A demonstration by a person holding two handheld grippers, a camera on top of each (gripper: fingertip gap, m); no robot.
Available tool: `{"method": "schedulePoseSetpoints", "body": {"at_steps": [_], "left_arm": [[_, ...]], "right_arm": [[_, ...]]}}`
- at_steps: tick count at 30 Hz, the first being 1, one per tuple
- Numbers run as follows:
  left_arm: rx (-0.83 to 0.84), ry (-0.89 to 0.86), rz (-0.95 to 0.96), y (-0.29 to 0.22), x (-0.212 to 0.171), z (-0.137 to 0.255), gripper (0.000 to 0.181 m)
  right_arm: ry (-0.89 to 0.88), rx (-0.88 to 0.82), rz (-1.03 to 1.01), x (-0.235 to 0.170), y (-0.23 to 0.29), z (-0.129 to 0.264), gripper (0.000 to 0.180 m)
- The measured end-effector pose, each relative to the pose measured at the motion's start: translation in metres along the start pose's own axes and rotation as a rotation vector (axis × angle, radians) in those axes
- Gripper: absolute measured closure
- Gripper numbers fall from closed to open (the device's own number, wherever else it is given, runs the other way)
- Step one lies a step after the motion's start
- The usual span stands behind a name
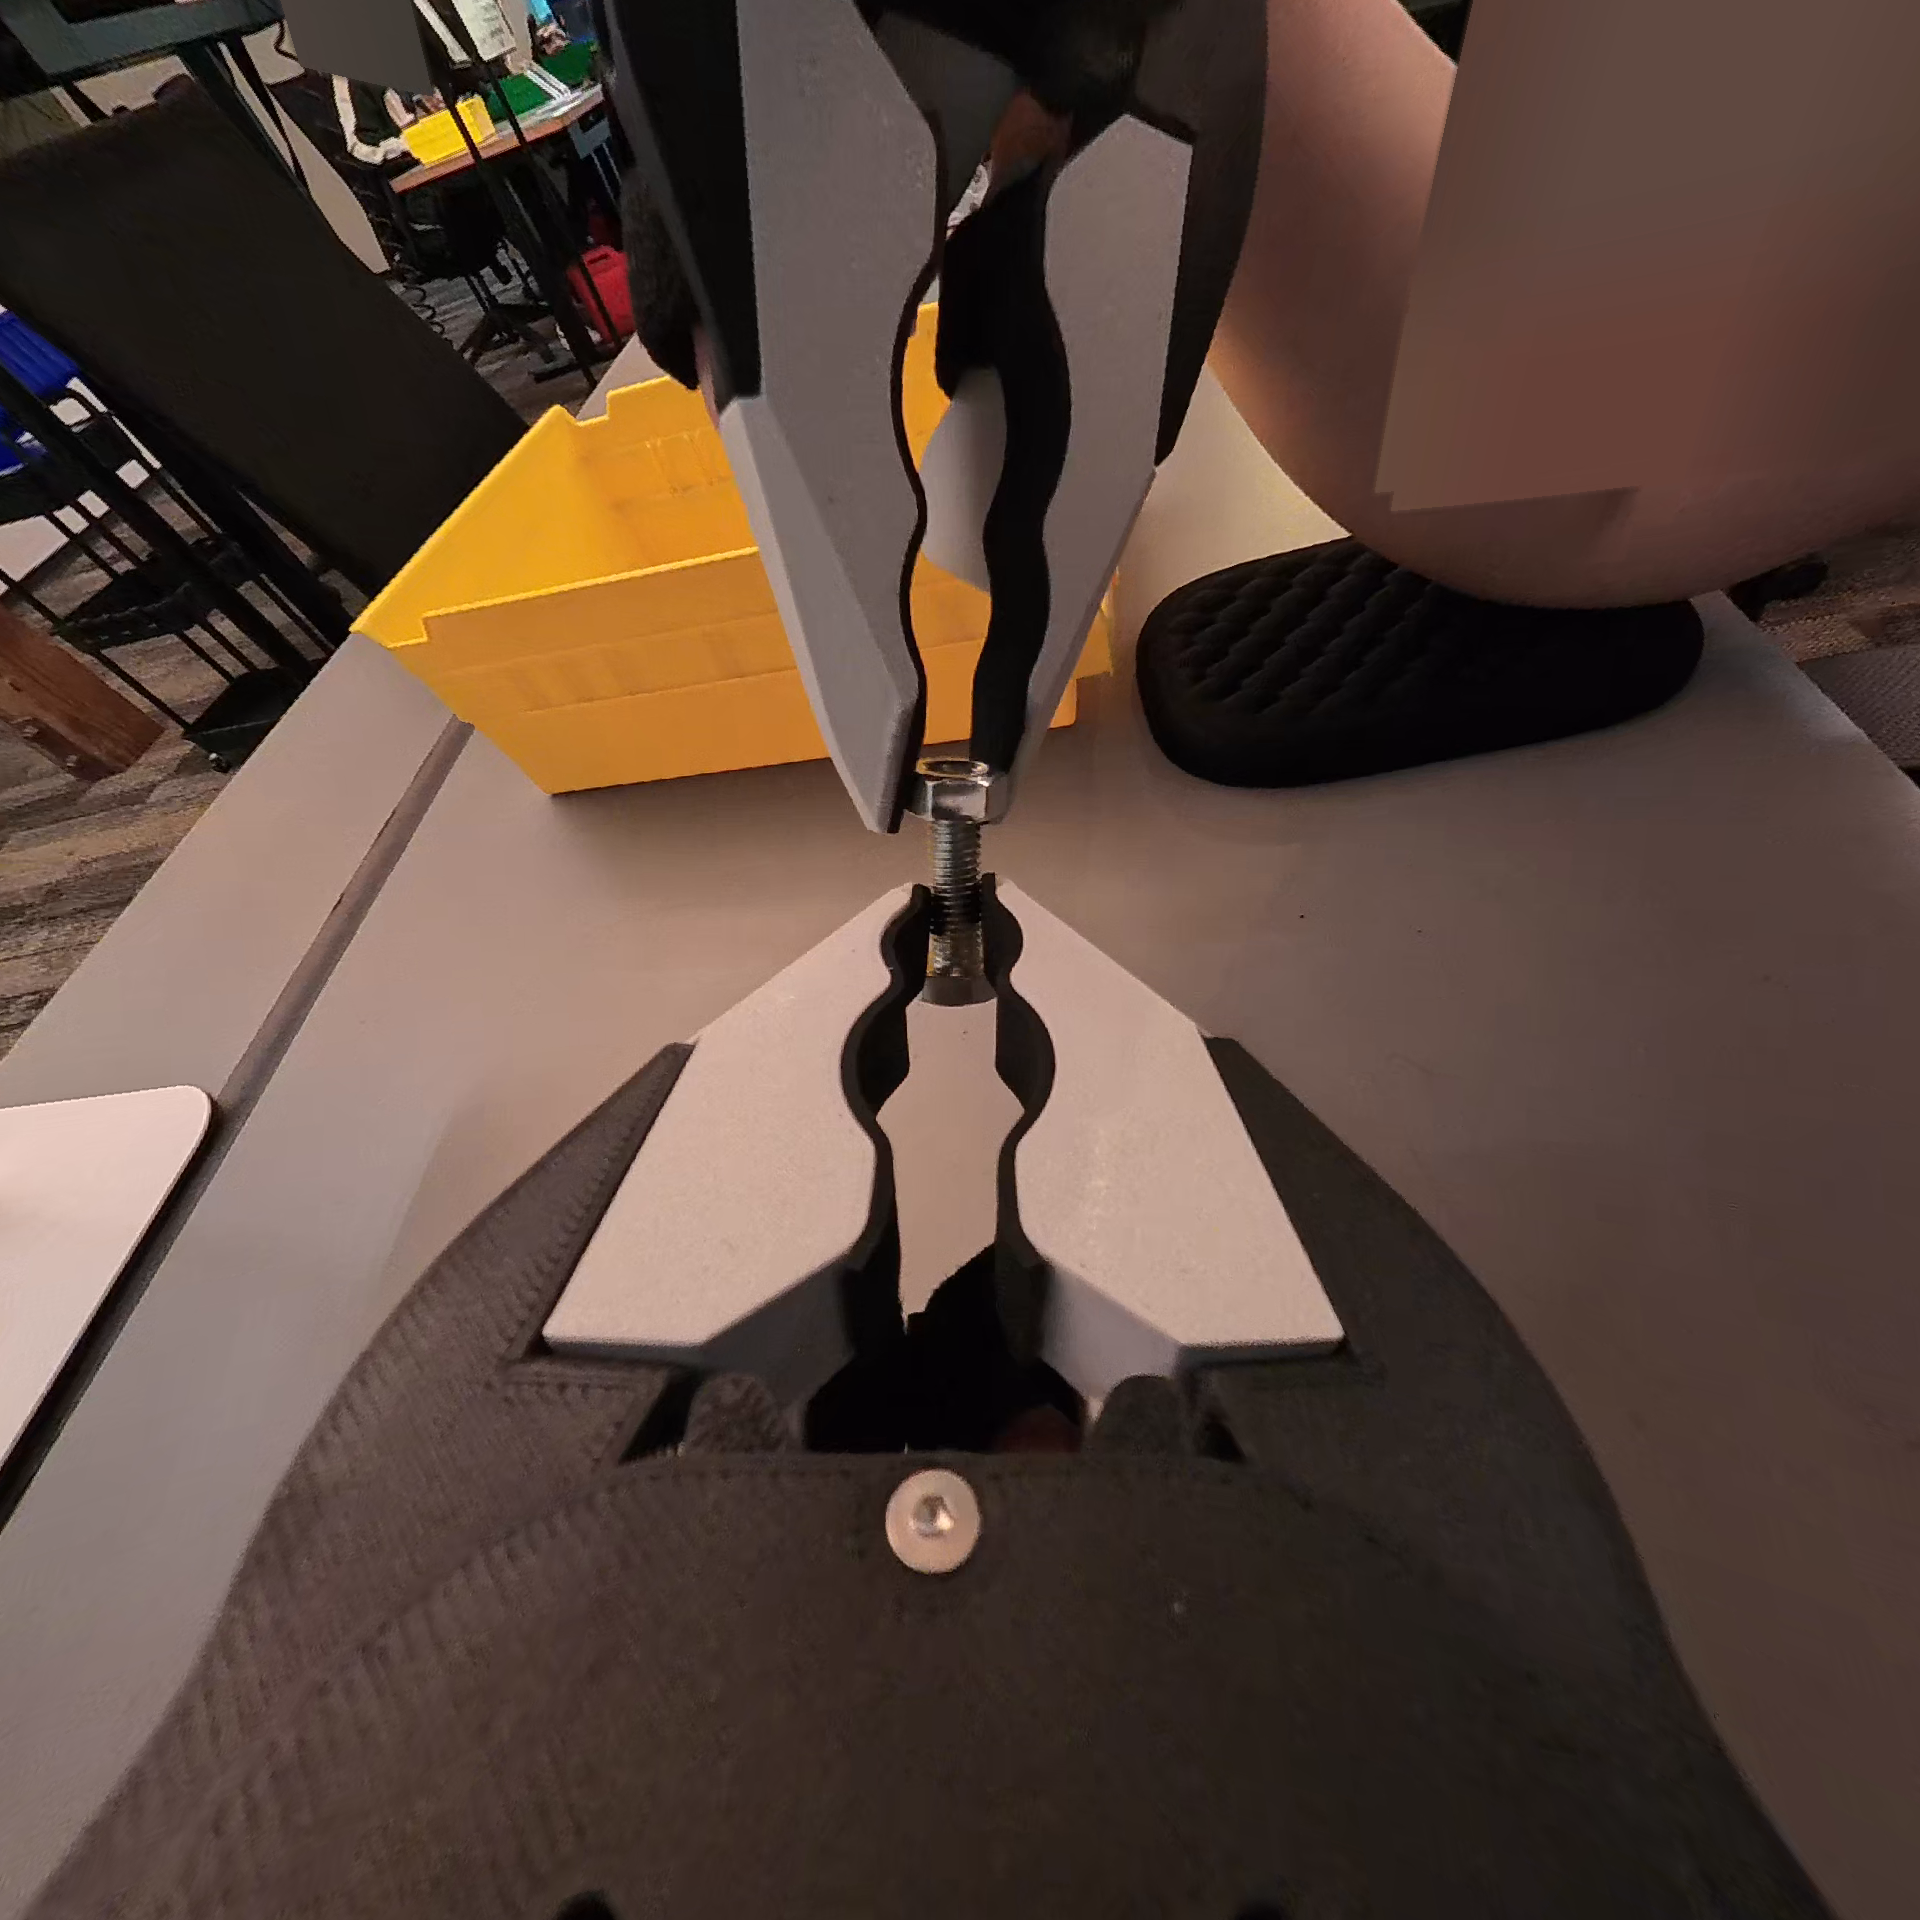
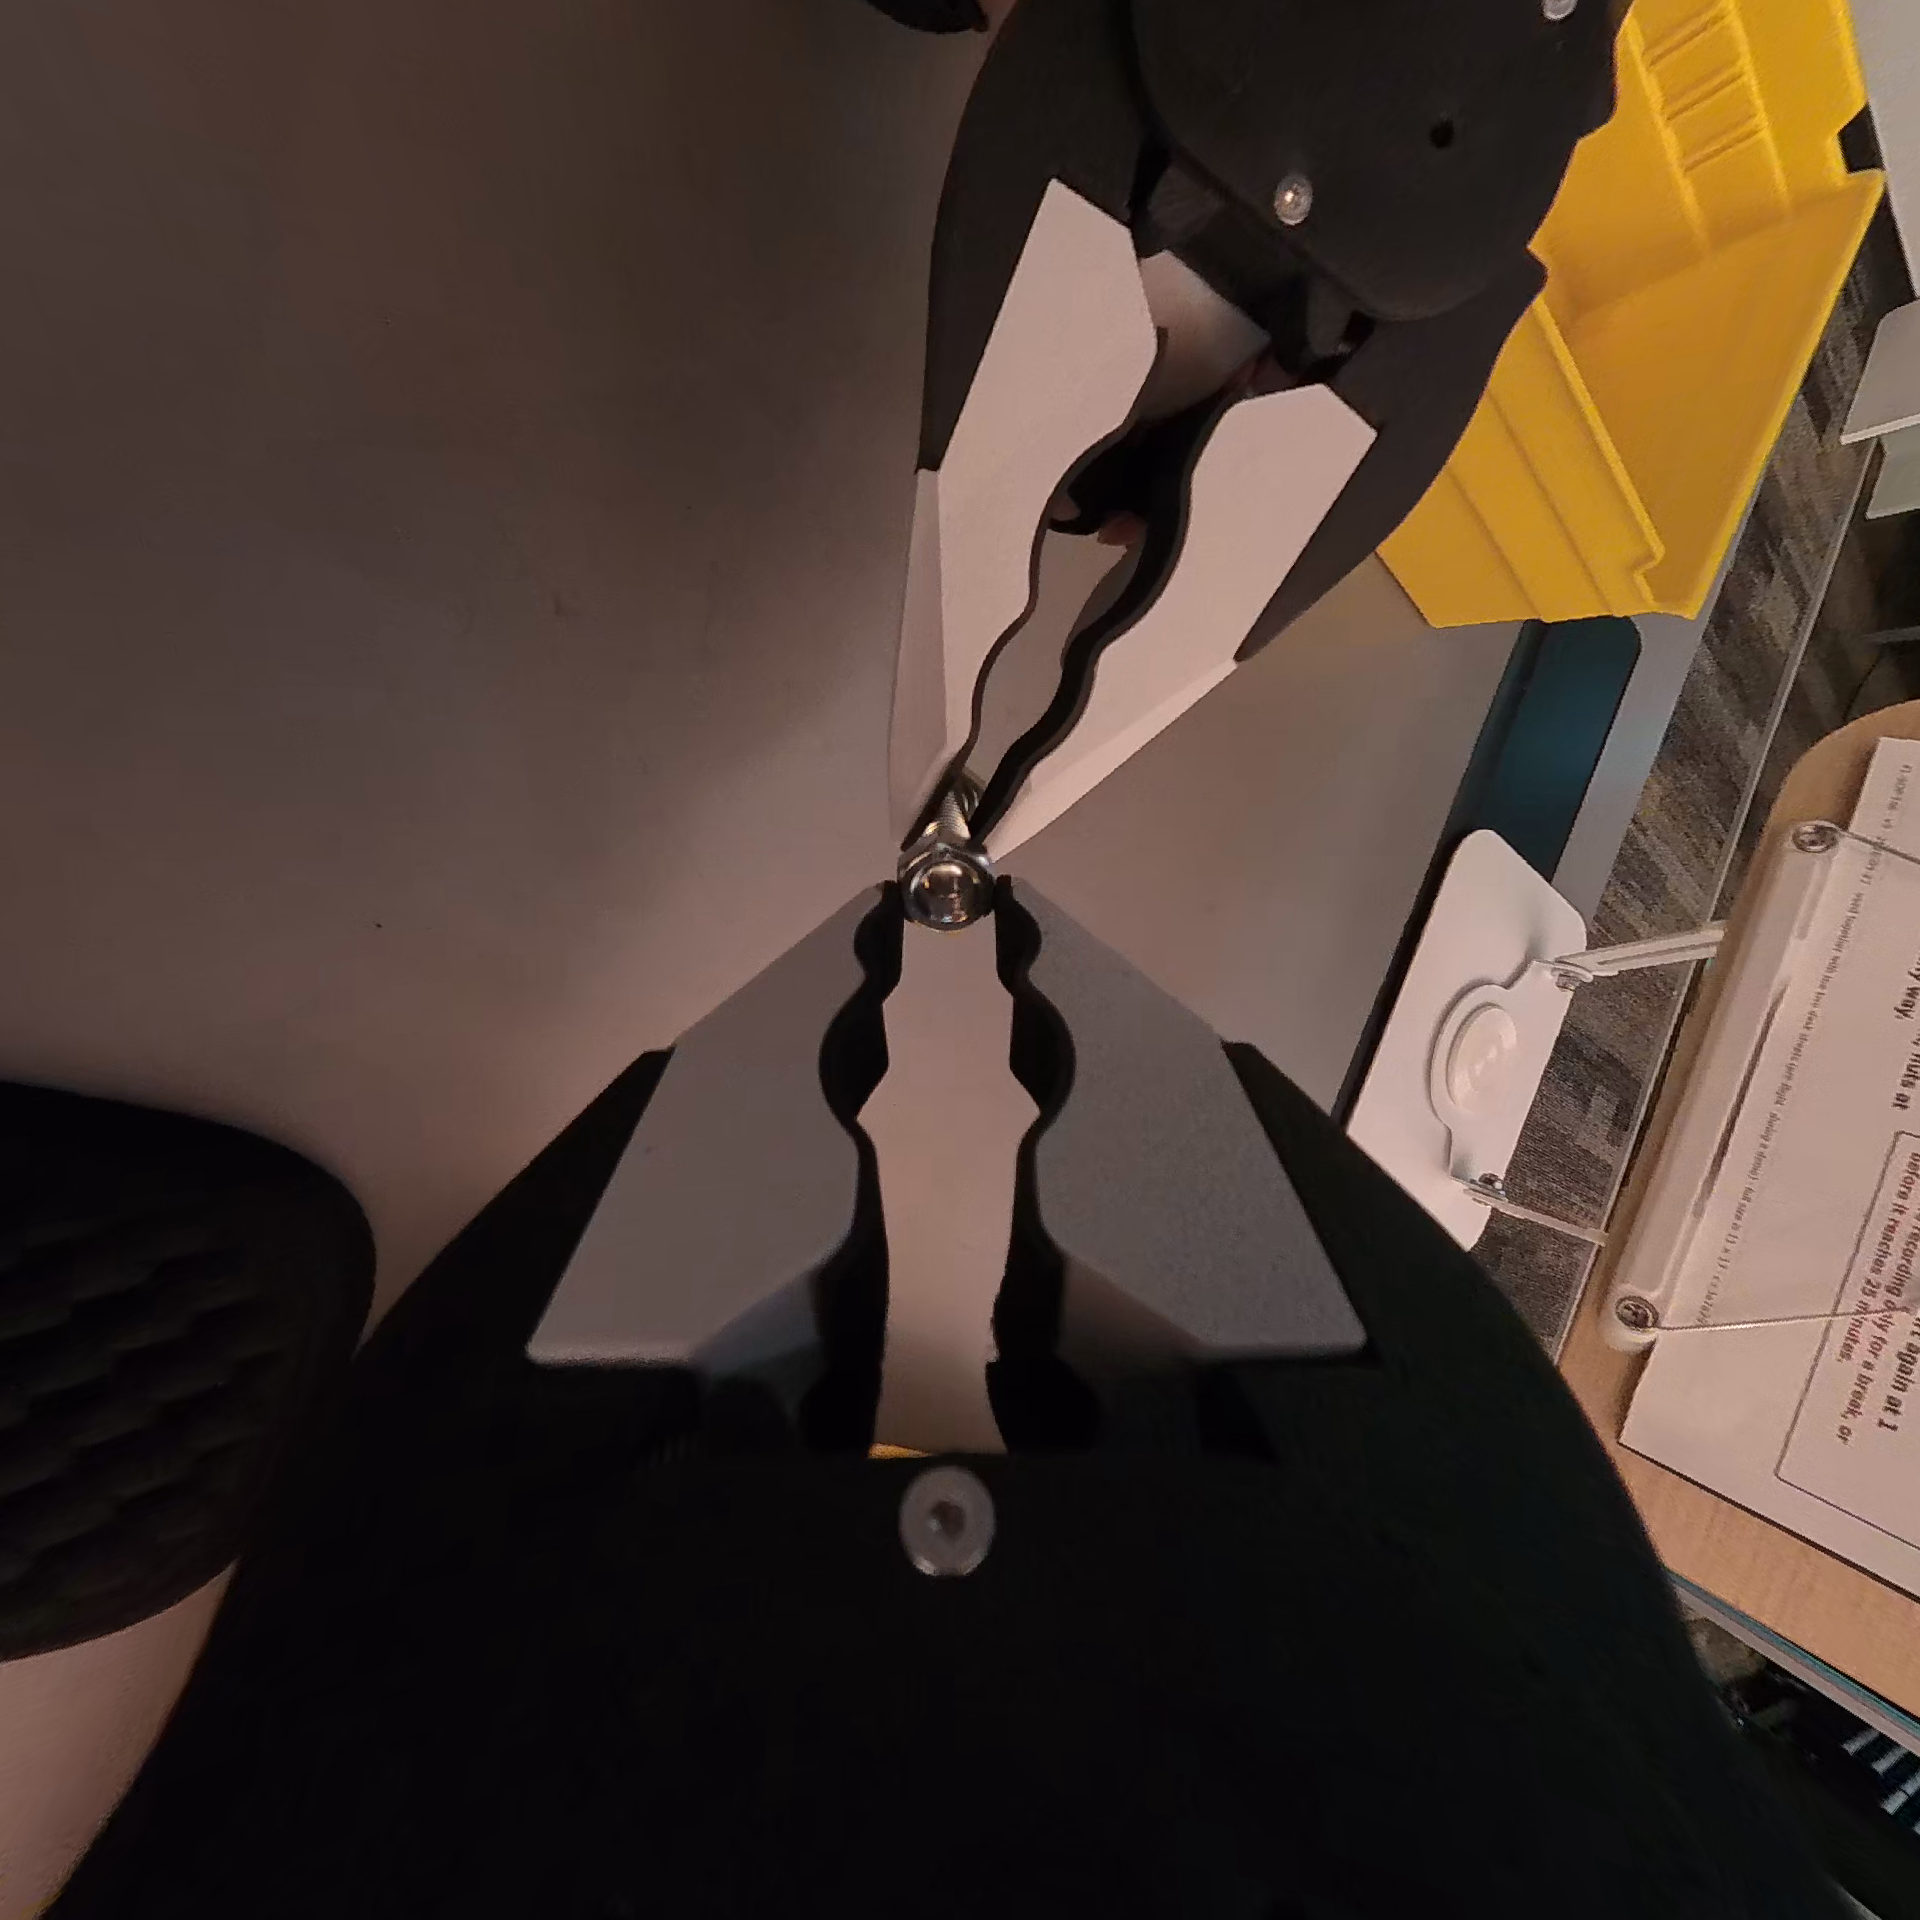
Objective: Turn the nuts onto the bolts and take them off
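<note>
The left gripper (image 1: 954, 914) has its fingers clamped on the bolt (image 1: 954, 862), holding the shank steady above the desk (image 1: 1455, 987). The right gripper (image 2: 948, 902) pinches the nut (image 2: 943, 896) at the bolt's far end, fingers closed on its flats, likely so a wrist twist turns it along the thread. A yellow bin (image 1: 623, 623) waits behind.

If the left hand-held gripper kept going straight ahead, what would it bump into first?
Probably the right hand-held gripper, pinching the nut just ahead. The left hand-held gripper holds the bolt that points into that nut.
</note>
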State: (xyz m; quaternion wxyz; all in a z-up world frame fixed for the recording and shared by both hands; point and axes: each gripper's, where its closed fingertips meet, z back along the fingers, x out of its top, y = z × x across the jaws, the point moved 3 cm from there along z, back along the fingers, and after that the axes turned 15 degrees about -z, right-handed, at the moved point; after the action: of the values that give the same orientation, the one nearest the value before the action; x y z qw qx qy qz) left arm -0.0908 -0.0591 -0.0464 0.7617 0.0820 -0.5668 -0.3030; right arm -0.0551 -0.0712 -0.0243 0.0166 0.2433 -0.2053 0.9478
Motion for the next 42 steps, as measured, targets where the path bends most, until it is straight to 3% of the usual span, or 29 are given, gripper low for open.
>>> {"method": "schedulePoseSetpoints", "body": {"at_steps": [35,42], "left_arm": [[-0.030,-0.061,-0.045,-0.008,0.013,0.004,0.173],[-0.073,-0.128,-0.030,-0.013,0.022,0.007,0.173]], "right_arm": [[-0.039,0.008,0.067,0.008,0.010,0.010,0.163],[-0.133,0.049,0.078,0.015,0.016,0.019,0.163]]}}
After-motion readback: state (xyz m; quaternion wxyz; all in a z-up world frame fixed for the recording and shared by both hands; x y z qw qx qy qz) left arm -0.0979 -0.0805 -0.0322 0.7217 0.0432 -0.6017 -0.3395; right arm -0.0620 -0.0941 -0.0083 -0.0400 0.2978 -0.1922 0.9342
